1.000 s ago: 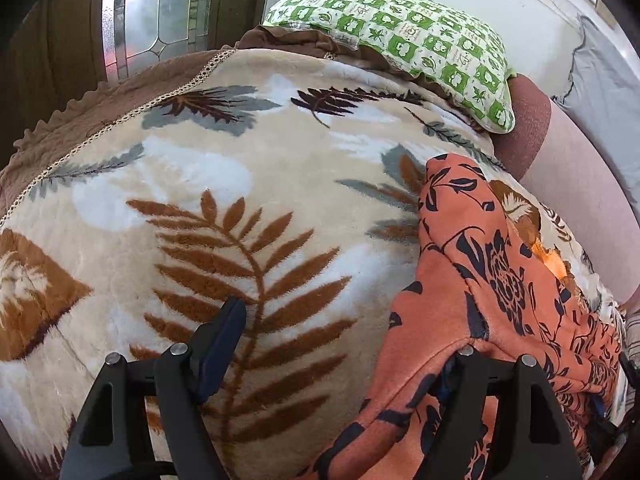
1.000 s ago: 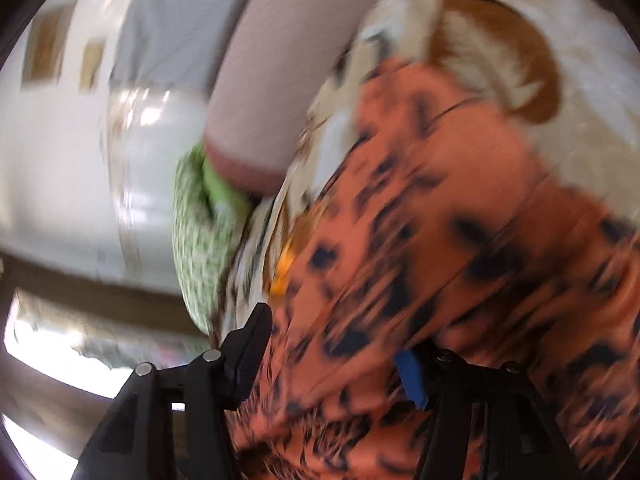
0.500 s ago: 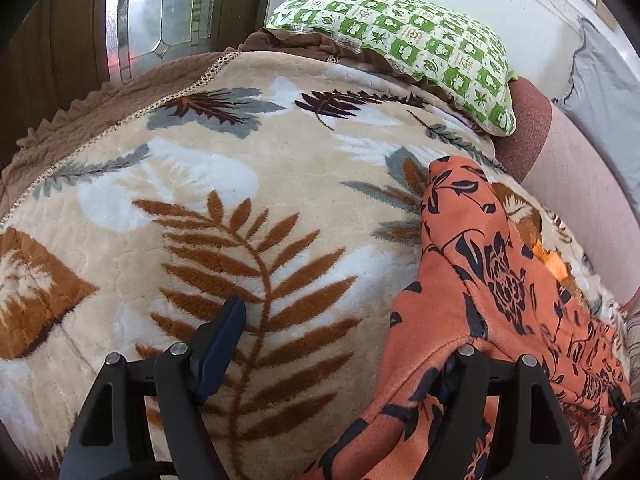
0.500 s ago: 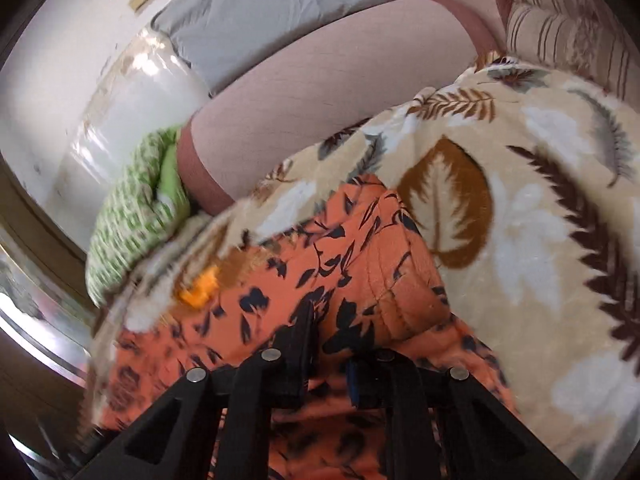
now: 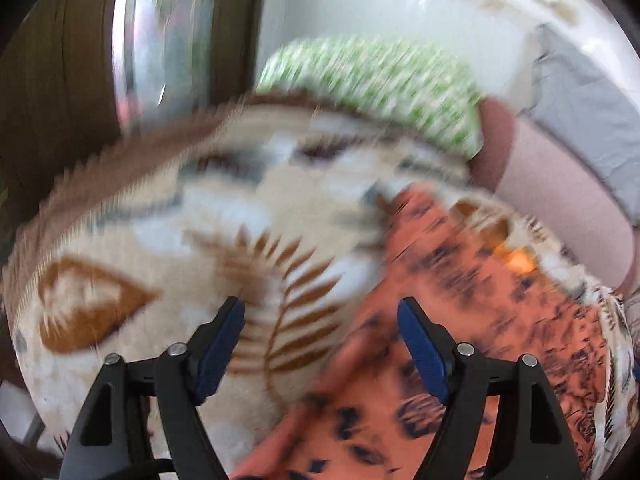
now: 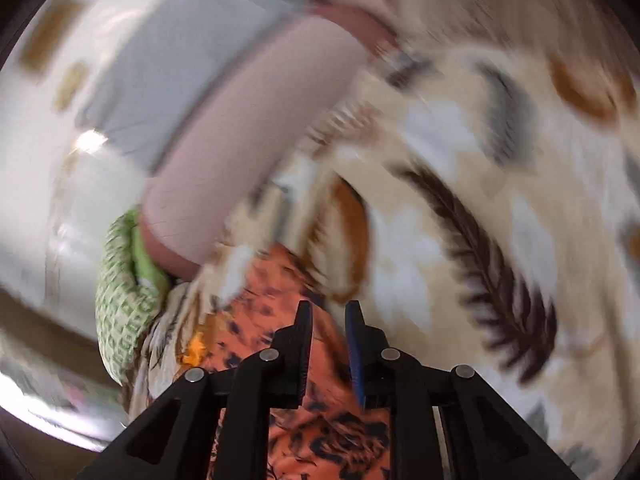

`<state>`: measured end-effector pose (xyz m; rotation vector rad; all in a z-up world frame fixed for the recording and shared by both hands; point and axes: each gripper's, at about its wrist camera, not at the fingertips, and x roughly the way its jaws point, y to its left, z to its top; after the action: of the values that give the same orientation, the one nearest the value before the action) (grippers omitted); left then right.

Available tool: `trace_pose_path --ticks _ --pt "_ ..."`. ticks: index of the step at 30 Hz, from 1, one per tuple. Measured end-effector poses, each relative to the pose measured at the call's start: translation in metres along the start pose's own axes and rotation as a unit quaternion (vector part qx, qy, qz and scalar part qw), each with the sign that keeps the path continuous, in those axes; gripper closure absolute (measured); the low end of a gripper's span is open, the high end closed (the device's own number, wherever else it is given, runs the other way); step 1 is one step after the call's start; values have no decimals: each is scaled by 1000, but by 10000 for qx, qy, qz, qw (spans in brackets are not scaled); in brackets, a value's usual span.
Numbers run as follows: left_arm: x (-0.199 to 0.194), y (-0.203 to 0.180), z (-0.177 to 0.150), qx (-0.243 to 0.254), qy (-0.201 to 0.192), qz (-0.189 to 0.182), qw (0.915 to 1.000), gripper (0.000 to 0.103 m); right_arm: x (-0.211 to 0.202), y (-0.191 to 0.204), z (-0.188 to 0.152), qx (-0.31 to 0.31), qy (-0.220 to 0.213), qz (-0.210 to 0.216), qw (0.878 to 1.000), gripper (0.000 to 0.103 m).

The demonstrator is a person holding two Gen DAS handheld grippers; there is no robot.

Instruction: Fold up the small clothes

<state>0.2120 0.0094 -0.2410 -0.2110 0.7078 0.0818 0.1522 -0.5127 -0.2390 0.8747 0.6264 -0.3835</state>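
Observation:
An orange garment with a dark flower print [image 5: 460, 280] lies rumpled on a beige leaf-pattern blanket [image 5: 180, 220]. My left gripper [image 5: 320, 306] hangs open above the garment's left edge, with nothing pinched between its blue pads. In the right wrist view a fold of the garment [image 6: 280, 280] runs up between the fingers of my right gripper [image 6: 328, 308]. Those jaws stand narrow on the cloth and are opening slightly. Both views are blurred by motion.
A green patterned pillow [image 5: 372, 76] lies at the head of the bed. Beside it are a pink bolster [image 5: 560, 200] and a grey cloth [image 5: 580, 100]. A wooden door with a glass panel [image 5: 160, 32] stands behind. The blanket [image 6: 440, 220] spreads to the right.
My right gripper has gone from open around the garment to closed on a fold and has risen with it. The left gripper has lifted away; its right finger is clear of the cloth.

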Motion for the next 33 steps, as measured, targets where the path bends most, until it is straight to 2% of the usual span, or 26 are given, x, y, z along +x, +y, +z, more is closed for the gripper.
trace_pose_path --ticks 1,3,5,8,11,12,14,15,17,20,23,25,27,29,30,32,33 --pt "-3 -9 3 176 -143 -35 9997 23 1 12 -1 -168 82 205 9996 83" --pt "-3 -30 8 432 -375 -208 9981 23 24 49 -13 -645 548 668 9942 83" --pt "3 -43 11 499 -509 -326 9969 22 49 85 -33 -1202 931 741 9856 83" --pt "36 -64 11 836 -293 -414 9952 22 86 132 -69 -2034 1467 766 9650 83" --pt "74 -69 5 1074 390 -108 9934 22 124 159 -99 -2555 1934 791 9440 83" --pt "93 -66 0 1098 901 -7 9899 22 137 158 -108 -2588 2055 733 9410 83" --pt "111 -50 -4 802 1365 -133 9873 17 164 160 -113 -2534 2189 583 9405 85" --pt "111 -44 -3 625 1310 -238 9891 16 168 158 -113 -2509 2047 699 9435 85" --pt "109 -43 1 760 1337 -249 9878 16 179 158 -103 -2499 1812 743 9482 85" --pt "108 -38 4 618 1322 -323 9888 16 185 154 -90 -2178 1909 860 9533 85" --pt "102 -35 12 370 1068 -292 9932 16 168 154 -82 -2144 1716 805 9582 83" --pt "98 -37 16 426 915 -283 9945 16 148 154 -69 -2107 1720 1046 9566 83" --pt "99 -41 12 571 960 -166 9936 16 127 149 -71 -2132 1739 1085 9553 83" --pt "108 -42 5 786 1247 93 9890 16 119 144 -83 -2130 2052 1039 9496 83" --pt "110 -40 2 748 1298 66 9887 15 120 140 -90 -2128 2313 1008 9440 83" --pt "103 -38 3 660 1253 65 9899 15 131 128 -112 -2134 3133 679 9229 83" --pt "99 -38 3 710 1254 81 9895 15 130 120 -116 -2032 3204 627 9231 83"
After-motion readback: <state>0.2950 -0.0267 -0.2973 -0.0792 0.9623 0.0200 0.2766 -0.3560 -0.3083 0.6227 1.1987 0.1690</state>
